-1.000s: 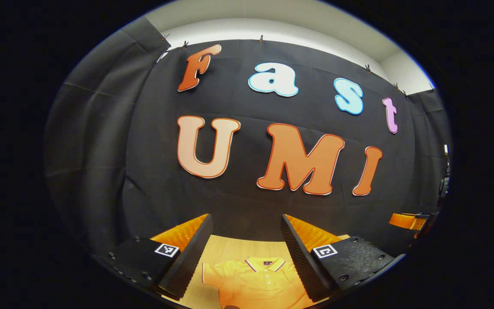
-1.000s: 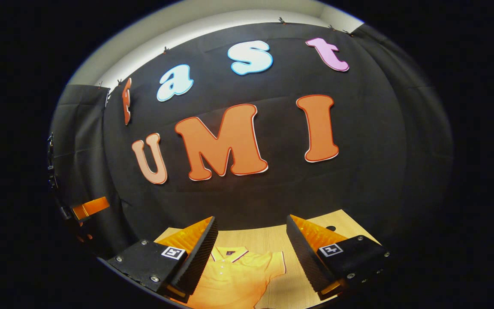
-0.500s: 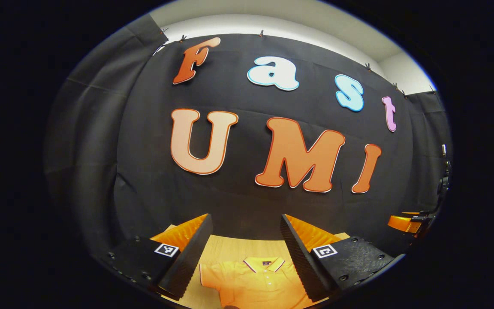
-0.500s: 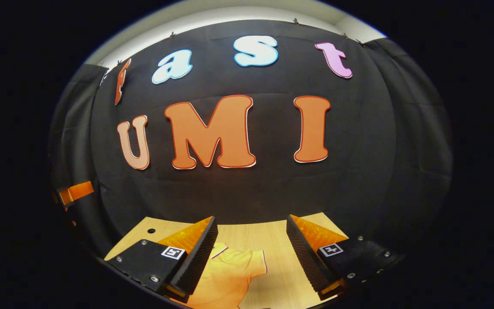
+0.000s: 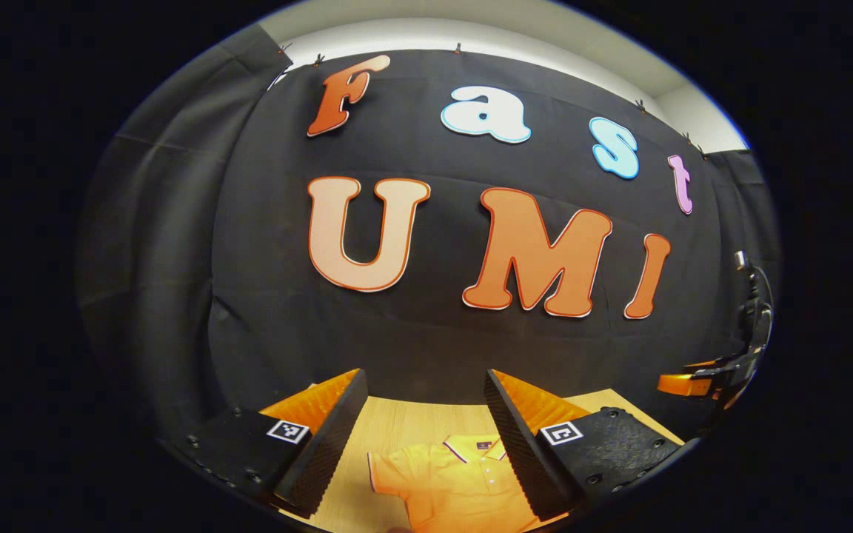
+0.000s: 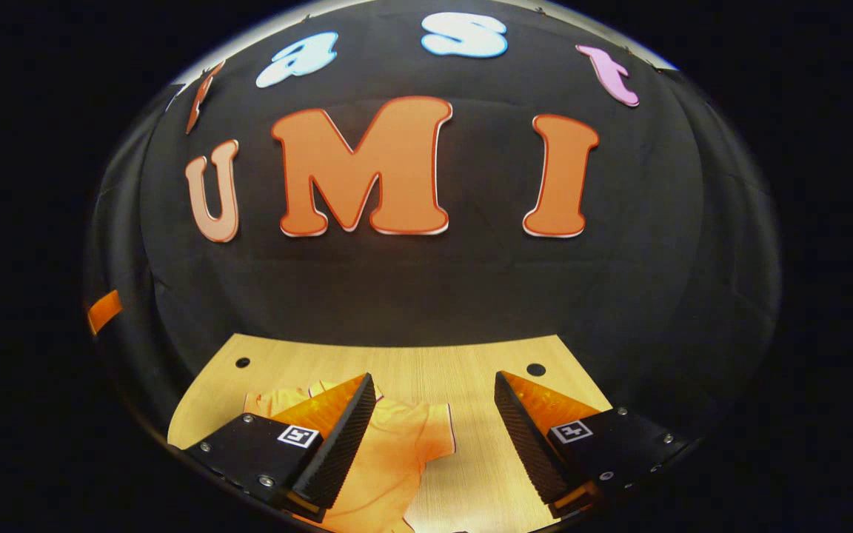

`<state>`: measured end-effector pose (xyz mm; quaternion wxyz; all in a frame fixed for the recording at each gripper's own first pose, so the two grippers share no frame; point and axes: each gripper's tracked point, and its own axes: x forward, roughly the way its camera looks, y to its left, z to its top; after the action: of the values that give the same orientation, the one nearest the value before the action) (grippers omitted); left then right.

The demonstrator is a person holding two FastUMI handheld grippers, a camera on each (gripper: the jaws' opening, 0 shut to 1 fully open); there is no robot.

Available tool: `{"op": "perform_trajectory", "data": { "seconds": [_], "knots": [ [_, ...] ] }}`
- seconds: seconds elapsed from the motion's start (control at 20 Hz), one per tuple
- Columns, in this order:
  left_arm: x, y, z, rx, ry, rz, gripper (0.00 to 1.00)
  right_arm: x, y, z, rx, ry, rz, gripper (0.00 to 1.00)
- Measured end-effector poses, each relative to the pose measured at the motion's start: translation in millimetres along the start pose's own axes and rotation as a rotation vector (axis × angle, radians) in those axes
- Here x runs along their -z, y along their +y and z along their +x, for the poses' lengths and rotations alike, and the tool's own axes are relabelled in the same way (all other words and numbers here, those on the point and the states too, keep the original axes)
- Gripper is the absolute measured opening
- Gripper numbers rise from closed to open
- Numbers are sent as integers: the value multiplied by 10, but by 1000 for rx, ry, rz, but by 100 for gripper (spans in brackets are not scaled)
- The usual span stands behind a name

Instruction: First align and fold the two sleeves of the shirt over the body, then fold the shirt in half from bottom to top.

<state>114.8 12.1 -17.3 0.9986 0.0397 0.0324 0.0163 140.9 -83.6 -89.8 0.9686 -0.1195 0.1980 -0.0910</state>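
Left gripper view: left gripper (image 5: 425,433) gapes above the shirt (image 5: 456,485); right gripper (image 6: 434,437) likewise gapes, empty, above its sleeve (image 6: 430,437).

booth dim | warm light on table (image 6: 426,363) | strong fisheye bending at edges | focus sharp

A black cloth wall (image 5: 434,326) fills the middle of both views, creased and clipped along its top edge. Above it, at the upper edge of the left gripper view, runs a pale wall strip (image 5: 471,33). At the bottom lies a light wooden table (image 6: 412,363) with two small dark holes (image 6: 536,369) near its far edge.
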Motion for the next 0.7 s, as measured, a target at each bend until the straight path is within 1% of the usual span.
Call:
{"op": "perform_trajectory", "data": {
  "seconds": [0.2, 0.3, 0.35, 0.45, 0.6, 0.7],
  "knots": [
    [103, 181, 6, -21, 23, 17, 97, 345, -193, 551, 39, 168, 5, 98],
    [153, 249, 0, -33, 34, 32, 98, 598, -279, 846, 50, 263, -26, 98],
    [166, 285, 3, -39, 39, 37, 98, 769, -294, 951, 47, 327, -37, 98],
    [246, 353, 35, -49, 59, 40, 98, 1071, -254, 1152, 17, 445, -41, 99],
    [395, 391, 119, -53, 92, 16, 97, 1499, -277, 1487, 17, 555, -82, 100],
    [455, 452, 182, -68, 111, 20, 98, 1749, -243, 1636, 6, 631, -79, 99]
  ]
}}
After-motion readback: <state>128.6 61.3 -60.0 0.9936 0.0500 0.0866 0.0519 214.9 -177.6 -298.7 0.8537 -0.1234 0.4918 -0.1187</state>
